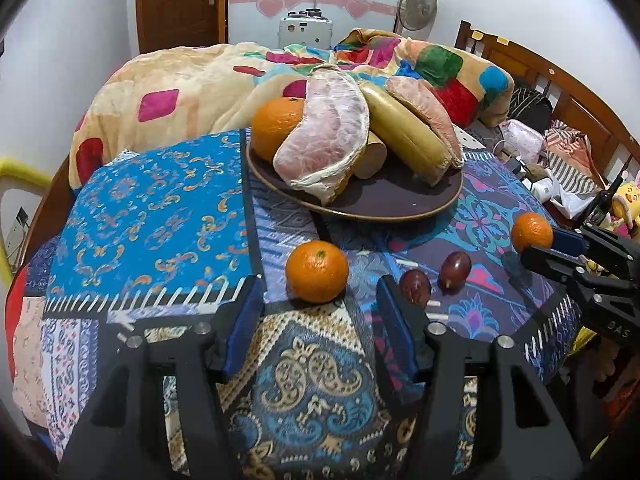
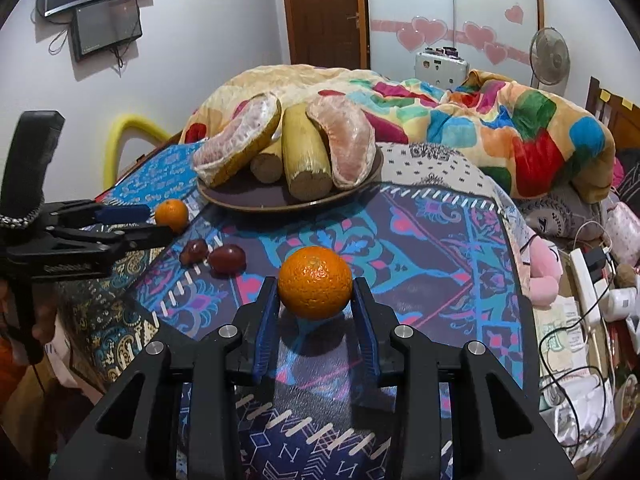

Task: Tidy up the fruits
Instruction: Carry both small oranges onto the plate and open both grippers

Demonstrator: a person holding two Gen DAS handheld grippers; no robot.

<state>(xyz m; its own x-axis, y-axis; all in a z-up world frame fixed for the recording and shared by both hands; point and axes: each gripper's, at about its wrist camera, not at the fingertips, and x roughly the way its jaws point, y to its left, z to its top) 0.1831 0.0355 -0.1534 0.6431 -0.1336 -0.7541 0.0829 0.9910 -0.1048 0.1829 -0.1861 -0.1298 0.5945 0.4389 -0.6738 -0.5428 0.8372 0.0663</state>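
- the right gripper (image 2: 314, 300) has its blue-padded jaws clenched on a round orange mandarin (image 2: 315, 282), one pad against each side of the fruit, just above the patterned patchwork cloth (image 2: 440, 240).
- the left gripper (image 1: 320, 300) has its jaws released, and a second round orange mandarin (image 1: 317, 271) sits on the cloth just ahead of the gap between them, touched by neither pad.
- two small dark red plums (image 1: 455, 267) lie side by side on the cloth, just beside the left gripper's right finger.
- beyond them a wide brown plate (image 1: 380, 204) carries a third orange mandarin (image 1: 276, 126), two peeled pink pomelo wedges (image 1: 324, 144) and pale yellow cut stalks (image 1: 404, 132).
- behind the plate a colourful fleece blanket (image 1: 180, 80) lies heaped.
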